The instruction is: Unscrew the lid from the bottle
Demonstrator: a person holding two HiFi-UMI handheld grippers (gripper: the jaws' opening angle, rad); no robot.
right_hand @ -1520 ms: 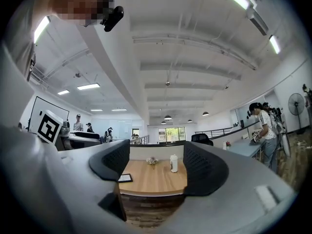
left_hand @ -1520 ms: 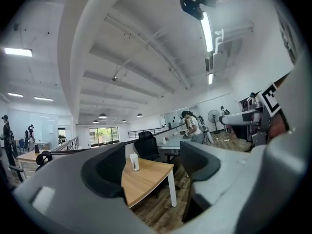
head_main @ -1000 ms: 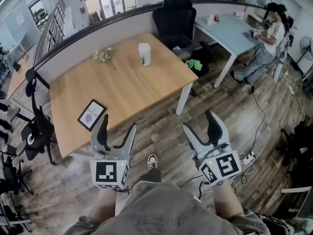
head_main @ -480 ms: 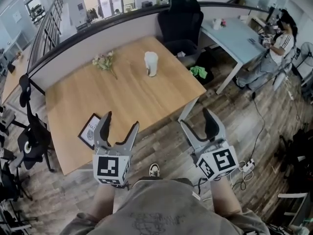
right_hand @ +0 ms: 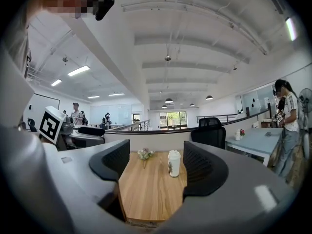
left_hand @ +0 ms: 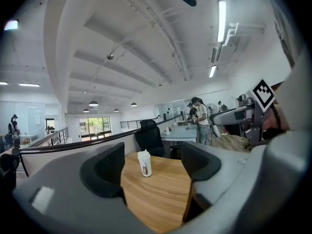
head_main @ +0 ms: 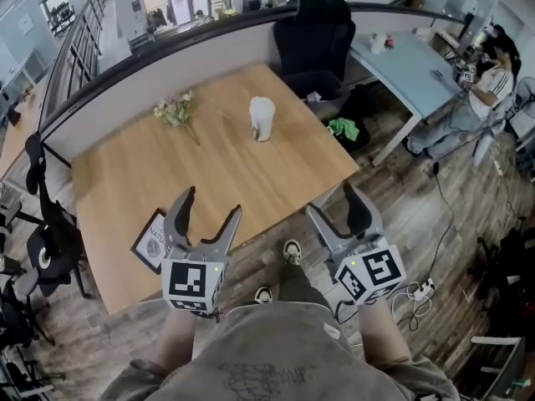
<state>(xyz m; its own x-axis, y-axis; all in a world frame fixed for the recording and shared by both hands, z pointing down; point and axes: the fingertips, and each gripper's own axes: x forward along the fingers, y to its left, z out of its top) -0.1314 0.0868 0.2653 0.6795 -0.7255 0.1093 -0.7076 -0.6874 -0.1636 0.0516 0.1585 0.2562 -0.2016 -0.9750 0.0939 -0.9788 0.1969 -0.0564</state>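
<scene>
You hold both tools out in front of you at the near edge of the wooden table [head_main: 209,170]. Your left hand-held gripper [head_main: 211,205] has its jaws spread apart, and nothing sits between them but the bare table top beyond. Your right hand-held gripper [head_main: 334,203] is spread the same way and empty, out past the table's near right edge above the plank floor [head_main: 401,215]. Neither one touches anything.

The white bottle [head_main: 262,122] stands upright on the table at about 12 o'clock from your grippers, well apart from both. Its lid [head_main: 262,104] is on. In the left gripper view the bottle shows in the gap between the jaws, closer to the left one. In the right gripper view it shows closer to the right one.

A small bunch of flowers [head_main: 175,109] lies on the table at 10 o'clock from the bottle. A framed picture [head_main: 149,241] lies flat by the near left edge, at 8 o'clock from your left gripper and partly hidden behind it. A black office chair [head_main: 313,32] stands at 1 o'clock from the bottle, beyond the table's far corner. Your shoe [head_main: 292,251] shows on the floor between the two grippers.
</scene>
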